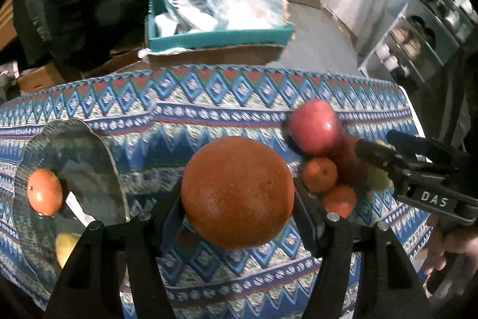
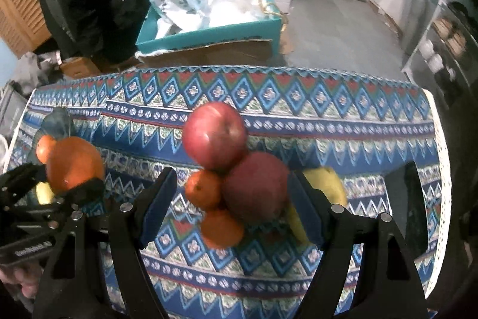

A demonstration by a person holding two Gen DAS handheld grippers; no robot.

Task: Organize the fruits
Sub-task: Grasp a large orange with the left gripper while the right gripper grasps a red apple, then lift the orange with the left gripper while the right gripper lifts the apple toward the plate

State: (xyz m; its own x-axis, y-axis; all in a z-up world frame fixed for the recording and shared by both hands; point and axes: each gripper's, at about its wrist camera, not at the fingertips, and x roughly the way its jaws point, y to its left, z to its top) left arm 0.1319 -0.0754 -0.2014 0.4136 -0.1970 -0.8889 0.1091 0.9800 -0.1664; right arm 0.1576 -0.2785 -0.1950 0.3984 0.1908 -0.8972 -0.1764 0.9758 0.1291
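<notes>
Pinching the big orange [image 1: 237, 192], the left gripper [image 1: 238, 201] probably heads for the glass plate [image 1: 89, 139]; the right gripper [image 2: 230, 202], spread, straddles the red apple [image 2: 257, 187].

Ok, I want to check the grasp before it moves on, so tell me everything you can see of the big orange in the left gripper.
The big orange is round, deep orange, with finely dimpled, matte peel and no visible stem. It sits clamped between the left gripper's two black fingers, one pressing on each side, held above the patterned tablecloth. It is between the glass plate and the fruit pile. In the right wrist view it hides part of a small orange behind it.
</notes>
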